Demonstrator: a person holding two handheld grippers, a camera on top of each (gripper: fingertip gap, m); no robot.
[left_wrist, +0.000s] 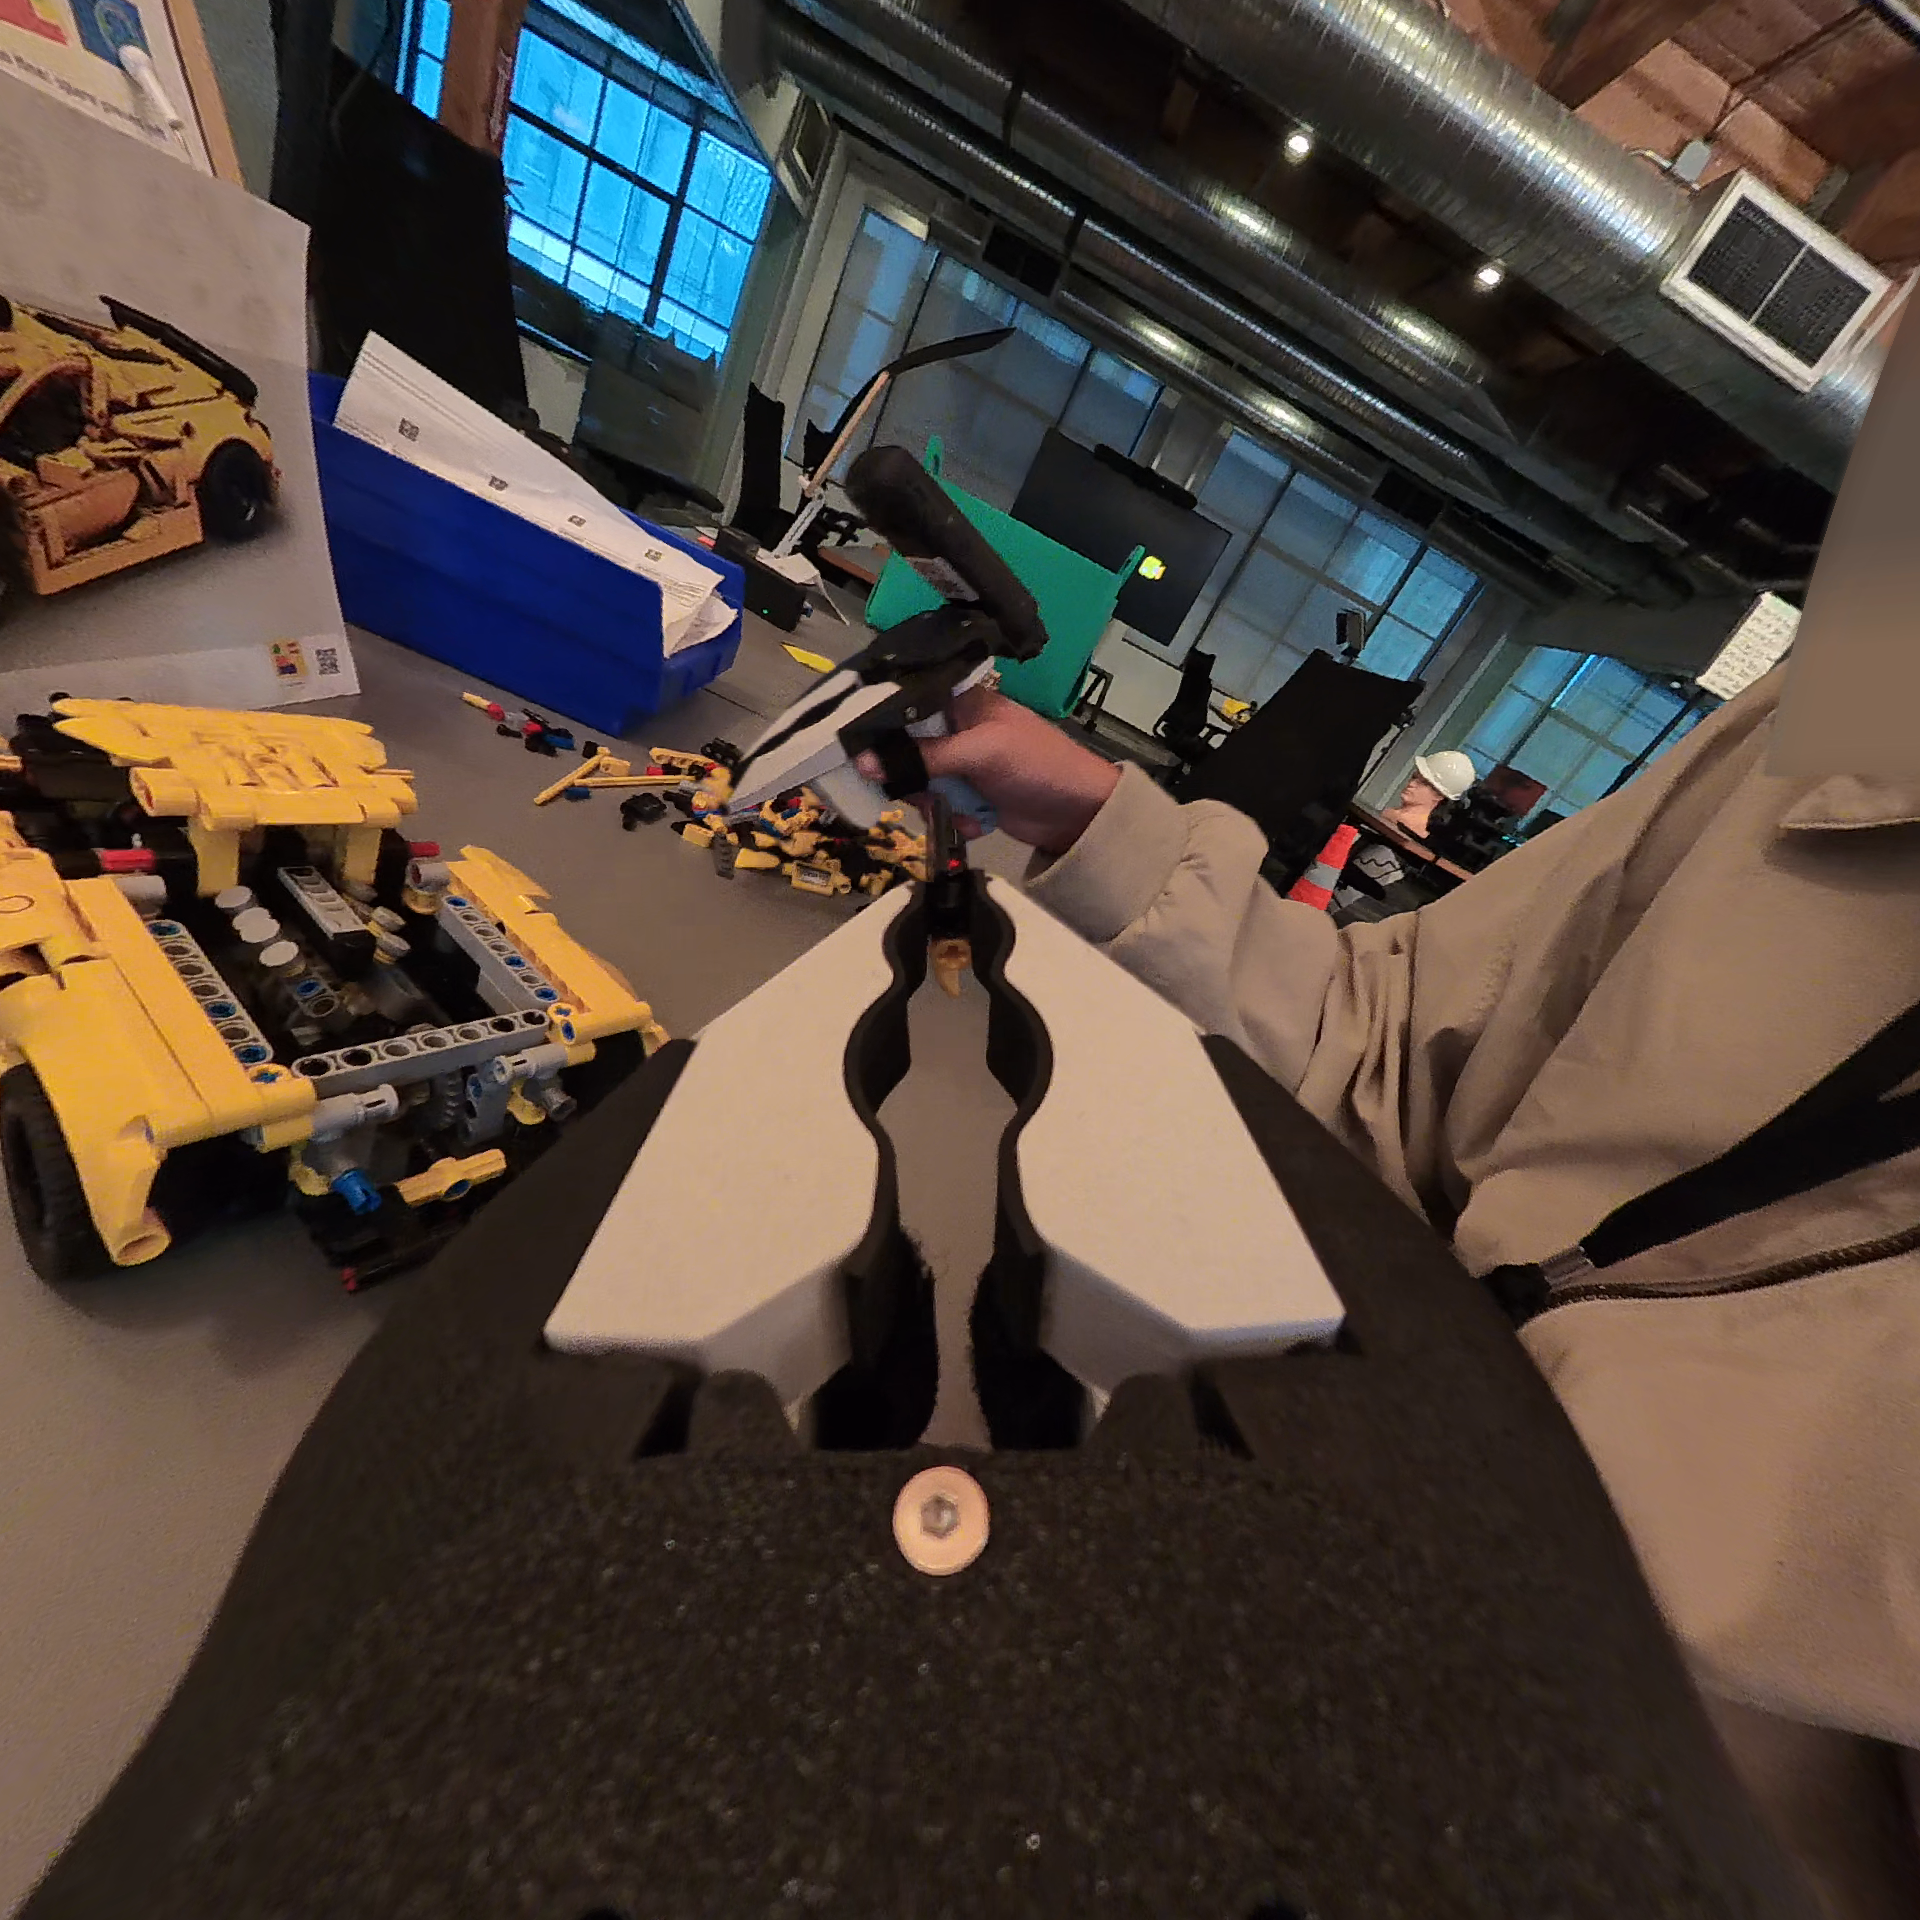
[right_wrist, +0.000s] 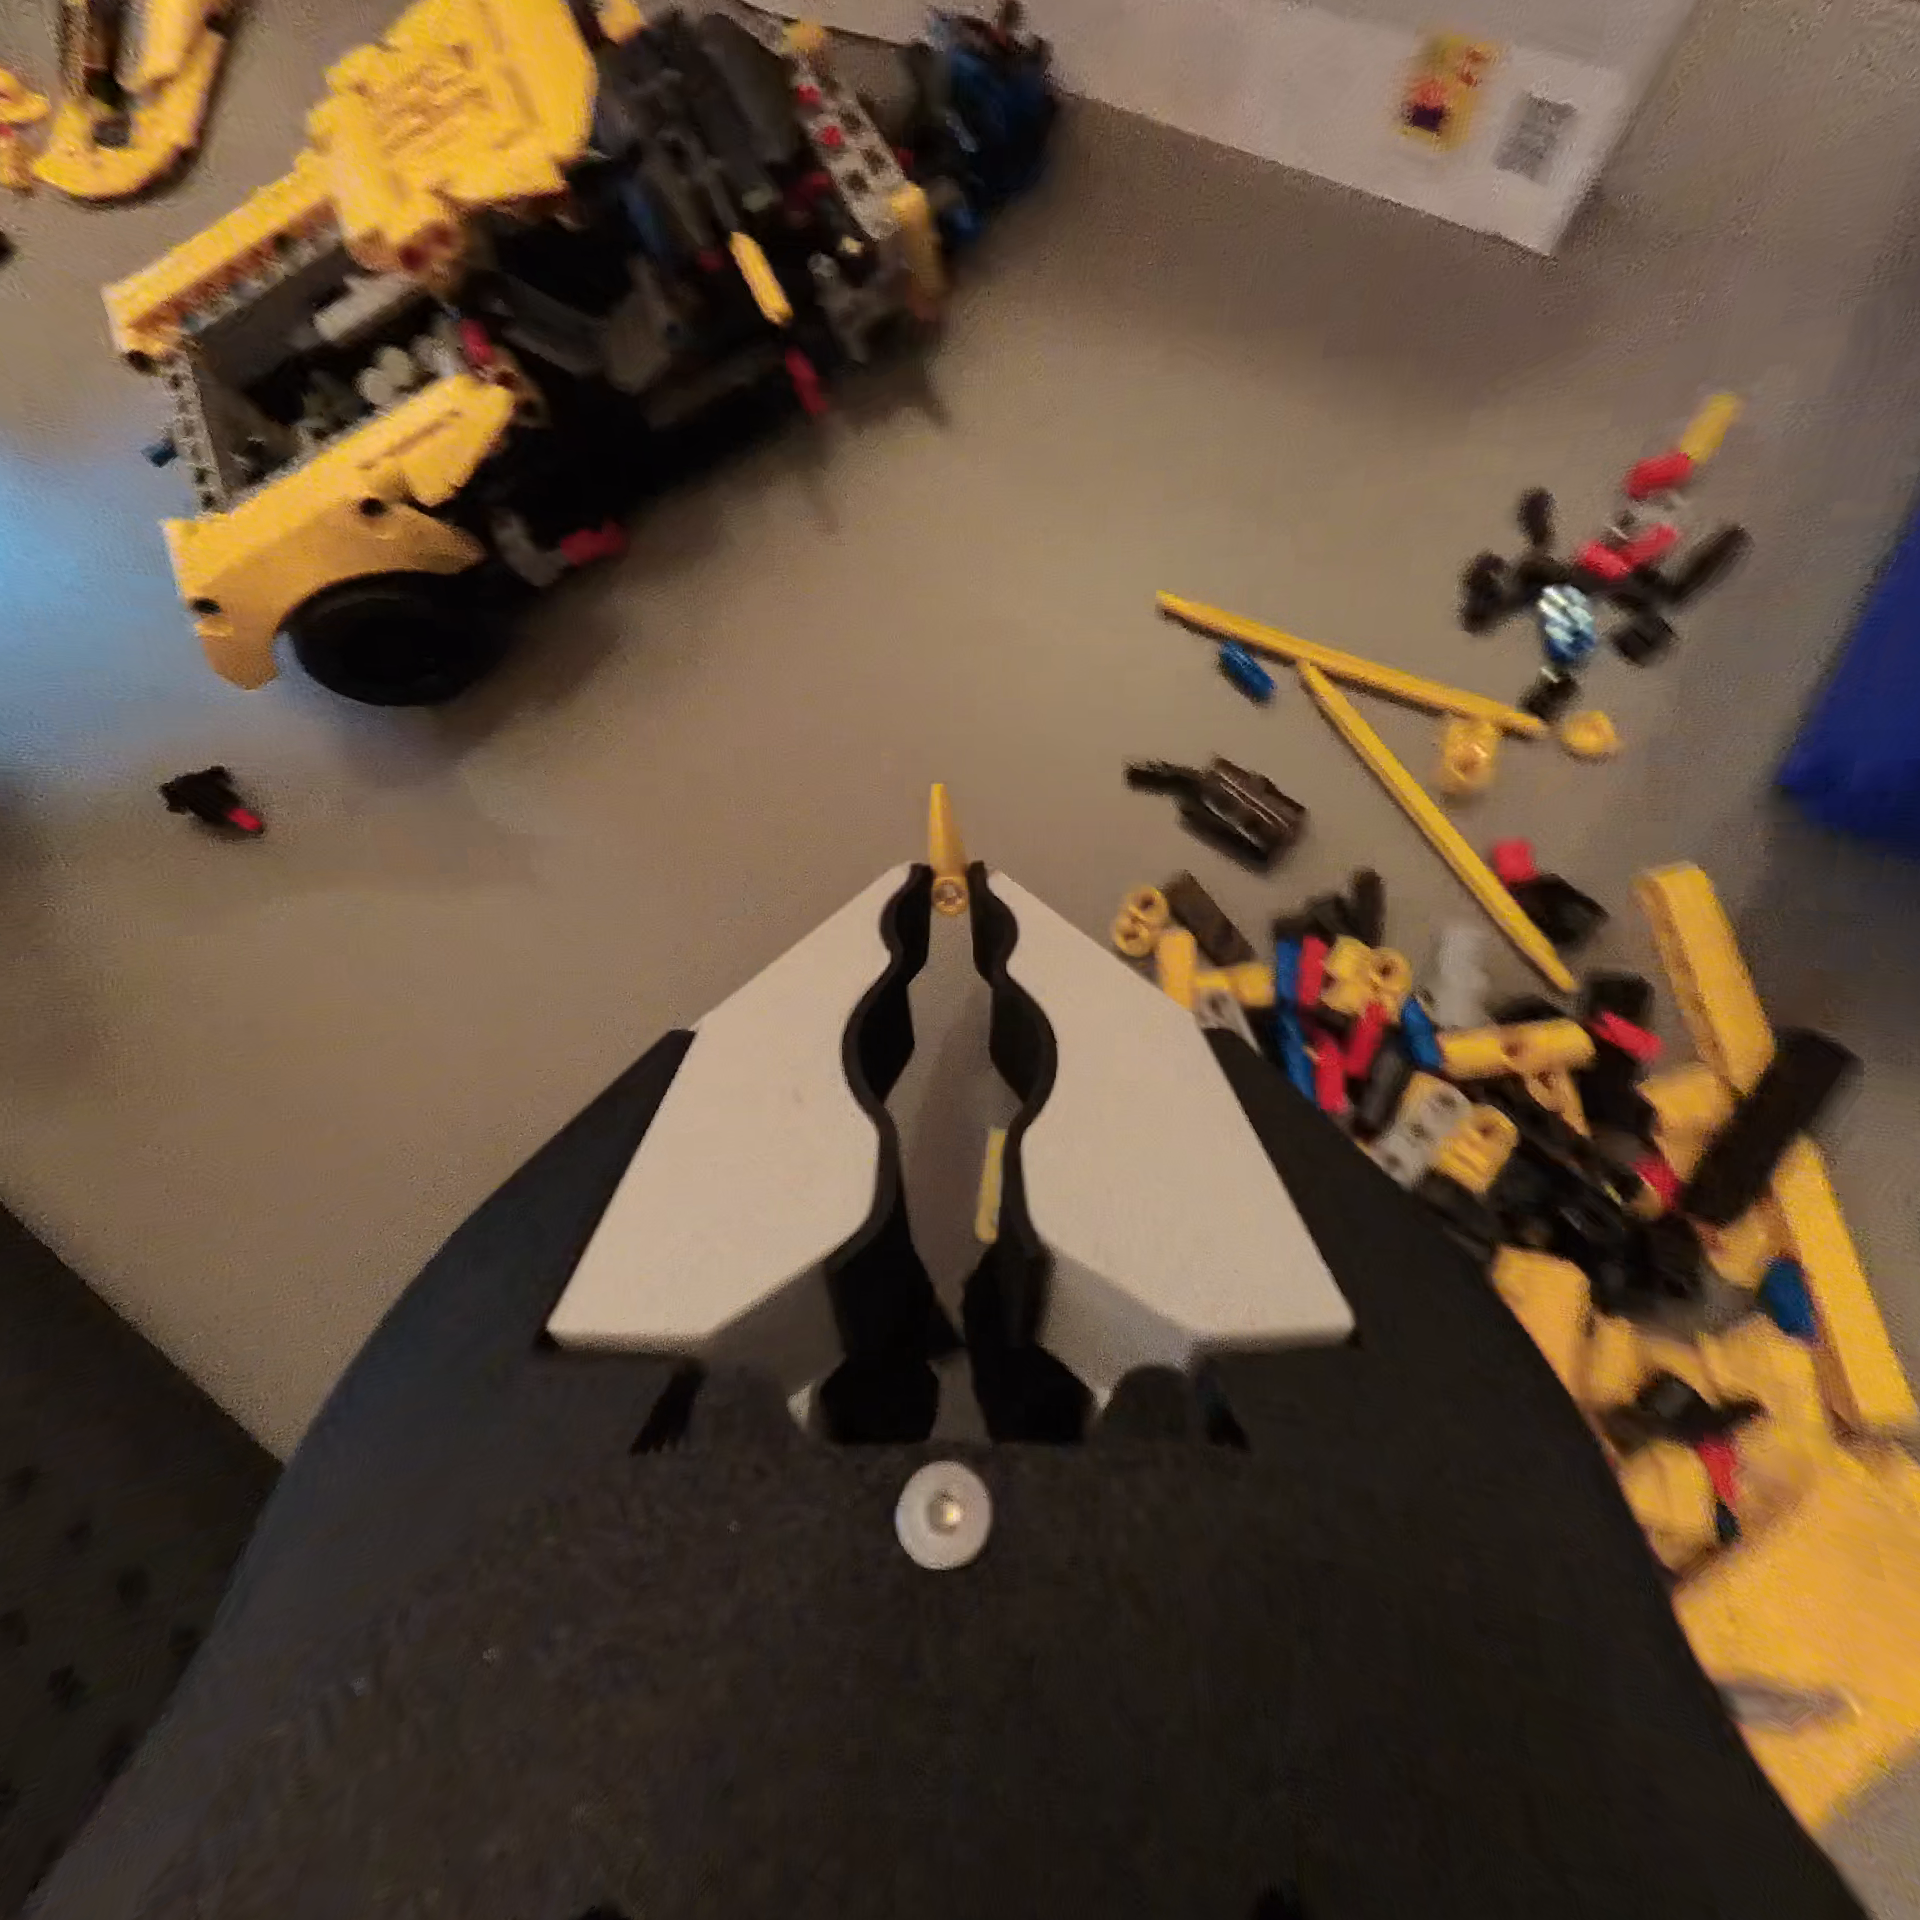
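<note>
On the grey table (right_wrist: 727, 727), the largest item is a part-built yellow brick car (left_wrist: 260, 966), roof panel on, engine bay and grey beams exposed, one black wheel visible at the near corner. Behind it stands a printed sheet (left_wrist: 156, 436) picturing a yellow car; just beside that, a blue bin (left_wrist: 499, 592) holding white papers. A loose heap of yellow, black, red and blue bricks (right_wrist: 1558, 1122) lies to the right of the car, well apart from it, with two long yellow rods (right_wrist: 1382, 717) at its far edge. A single small black-and-red piece (right_wrist: 213, 802) lies alone nearer the car.

Left gripper (left_wrist: 948, 914): tips nearly closed, pinching a small black-and-red part with a yellow end (left_wrist: 948, 940).

Right gripper (right_wrist: 948, 883): tips nearly closed on a small yellow pointed piece (right_wrist: 945, 842), held above bare table between car and heap. In the left wrist view it is gripped by a hand (left_wrist: 1018, 769) in a beige sleeve, above the heap.

Room: large windows, a silver ceiling duct (left_wrist: 1403, 135), a green panel (left_wrist: 1039, 603), an orange cone (left_wrist: 1325, 868). Right wrist view is blurred.
</note>
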